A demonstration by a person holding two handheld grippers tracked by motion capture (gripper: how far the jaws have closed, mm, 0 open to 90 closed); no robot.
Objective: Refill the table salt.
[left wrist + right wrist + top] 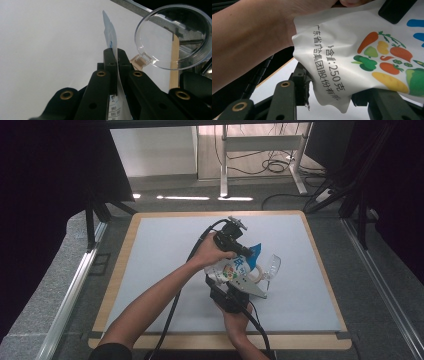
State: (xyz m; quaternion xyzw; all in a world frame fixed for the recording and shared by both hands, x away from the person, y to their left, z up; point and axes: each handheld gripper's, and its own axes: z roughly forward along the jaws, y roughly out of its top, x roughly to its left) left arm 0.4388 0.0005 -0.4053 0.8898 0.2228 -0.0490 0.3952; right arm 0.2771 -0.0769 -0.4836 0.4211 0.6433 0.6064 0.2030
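In the high view, the person's left forearm [150,302] comes in from about seven o'clock and runs up toward the table's centre, where the left hand holds the left gripper [239,251]. That gripper's jaws are pressed together on the blue top edge of a white pouch [235,268] printed with vegetables; the left gripper view shows the thin edge of the pouch [111,37] standing upright, pinched between the two black jaws with no gap beside it.

The pouch sits just right of the table's centre, raised off the pale blue-grey mat [160,270], between the two grippers: the left one at about eleven o'clock from it, the right one at about six o'clock.

The right gripper [231,292] comes up from six o'clock in the right hand, and its jaws grip the lower end of the pouch. In the right gripper view, the crumpled bottom of the pouch [352,57] lies between the jaws, which stand partly apart with the bag's bulk filling the space between them.

At about three o'clock from the pouch lies a clear plastic scoop [271,266] on the mat, just beside the bag. In the left gripper view its round bowl [175,35] shows at about two o'clock from the jaw tips.
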